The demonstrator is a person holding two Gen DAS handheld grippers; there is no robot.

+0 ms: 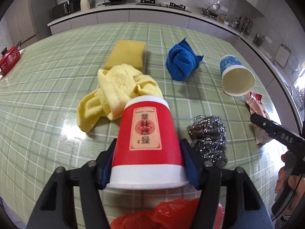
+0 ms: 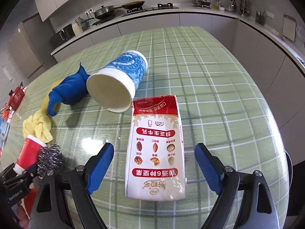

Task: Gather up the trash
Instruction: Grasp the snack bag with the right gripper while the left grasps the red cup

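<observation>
A red paper cup point(image 1: 146, 137) with a white rim points its wide mouth toward the left wrist camera. My left gripper point(image 1: 148, 143) is shut on it, a blue pad pressed against each side. It shows small at the lower left of the right wrist view as the red cup point(image 2: 28, 152). A flattened red-and-white milk carton point(image 2: 155, 148) lies on the green checked table point(image 2: 219, 95). My right gripper point(image 2: 154, 146) stands open astride it, both pads clear of the carton. A blue-patterned paper cup point(image 2: 118, 82) lies on its side just beyond.
A steel wool scrubber point(image 1: 209, 137) sits right of the red cup. A yellow cloth point(image 1: 118, 93), a yellow sponge point(image 1: 125, 55) and a blue cloth point(image 1: 181, 63) lie behind it. A red plastic bag point(image 1: 162, 213) is under the left gripper. A red pot point(image 1: 9, 59) stands far left.
</observation>
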